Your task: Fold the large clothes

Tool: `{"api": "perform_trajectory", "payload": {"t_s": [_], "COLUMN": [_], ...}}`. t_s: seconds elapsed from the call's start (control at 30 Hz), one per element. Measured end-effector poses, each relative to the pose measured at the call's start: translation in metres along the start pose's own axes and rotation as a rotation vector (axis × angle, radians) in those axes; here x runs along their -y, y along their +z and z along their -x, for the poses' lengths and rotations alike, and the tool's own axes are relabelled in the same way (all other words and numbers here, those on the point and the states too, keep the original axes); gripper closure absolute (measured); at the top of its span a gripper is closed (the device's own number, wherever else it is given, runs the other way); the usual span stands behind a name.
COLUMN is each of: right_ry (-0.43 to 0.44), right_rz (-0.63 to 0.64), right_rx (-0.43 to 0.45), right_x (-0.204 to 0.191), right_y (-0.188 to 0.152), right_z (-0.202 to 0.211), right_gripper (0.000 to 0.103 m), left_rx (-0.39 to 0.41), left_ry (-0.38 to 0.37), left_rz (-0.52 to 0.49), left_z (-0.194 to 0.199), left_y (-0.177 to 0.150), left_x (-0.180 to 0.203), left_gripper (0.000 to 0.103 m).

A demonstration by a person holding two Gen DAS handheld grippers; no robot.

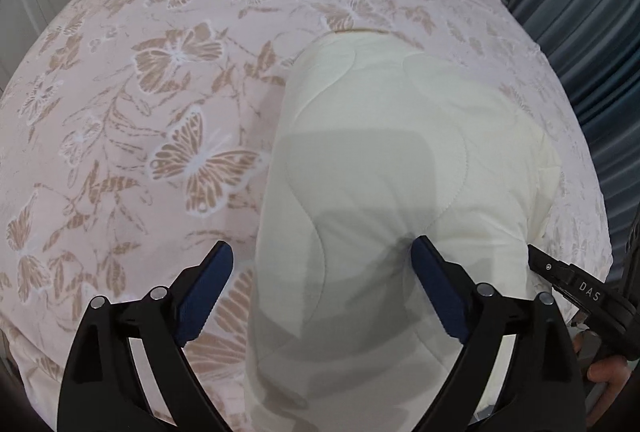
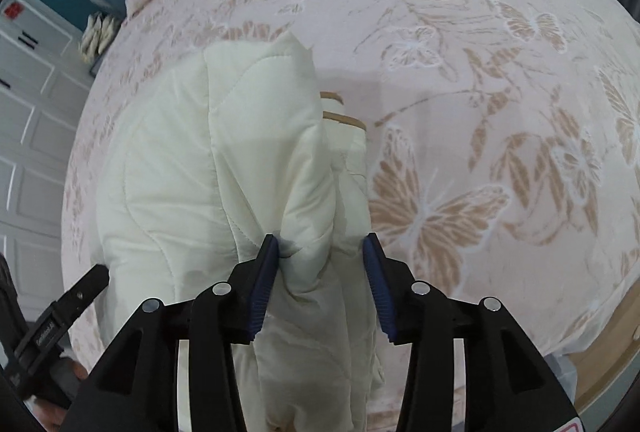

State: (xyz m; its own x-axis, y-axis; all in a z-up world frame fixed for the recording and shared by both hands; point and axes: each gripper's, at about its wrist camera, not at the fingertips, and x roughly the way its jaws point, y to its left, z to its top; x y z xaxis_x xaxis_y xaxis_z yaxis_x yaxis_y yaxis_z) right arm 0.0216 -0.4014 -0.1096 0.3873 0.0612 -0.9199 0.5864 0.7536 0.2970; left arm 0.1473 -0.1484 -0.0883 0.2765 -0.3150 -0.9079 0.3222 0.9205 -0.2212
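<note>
Cream quilted padded garment folded on butterfly-print bed. Left tongs wide apart, empty. Right tongs apart, fabric bunched between, not pinched. Advice: smooth bunched ridge flat before next fold.

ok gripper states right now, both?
Left gripper: open wide over the cream quilted jacket, gripping nothing.
Right gripper: part open around a bunched fold of the jacket; one pad touches, no clamp.

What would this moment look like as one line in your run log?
stage: folding | item: cream quilted jacket on bedspread | left gripper: open over jacket | right gripper: fold between jaws, grip unclear
</note>
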Motion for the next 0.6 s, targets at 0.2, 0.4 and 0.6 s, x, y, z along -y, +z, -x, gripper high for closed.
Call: {"api": "perform_trajectory", "payload": {"t_s": [0.2, 0.4, 0.6], "right_ry": [0.007, 0.013, 0.047], "right_rz": [-0.011, -0.011, 0.052], "right_rx": [-0.034, -0.041, 0.029], "right_x": [0.002, 0.005, -0.012], "right_y": [0.004, 0.007, 0.000], "right_z": [-0.022, -0.037, -0.025], "right_gripper": [0.055, 0.056, 0.088], "left_rx": [-0.029, -0.053, -0.016], "left_ry": [-0.007, -0.031, -0.088], "left_rz": [0.000, 0.008, -0.017], "left_z": [-0.024, -0.041, -0.022], "left_y": [0.005, 0.008, 0.007], "left_x": [0.003, 0.007, 0.009], "left_gripper": [0.005, 0.005, 0.044]}}
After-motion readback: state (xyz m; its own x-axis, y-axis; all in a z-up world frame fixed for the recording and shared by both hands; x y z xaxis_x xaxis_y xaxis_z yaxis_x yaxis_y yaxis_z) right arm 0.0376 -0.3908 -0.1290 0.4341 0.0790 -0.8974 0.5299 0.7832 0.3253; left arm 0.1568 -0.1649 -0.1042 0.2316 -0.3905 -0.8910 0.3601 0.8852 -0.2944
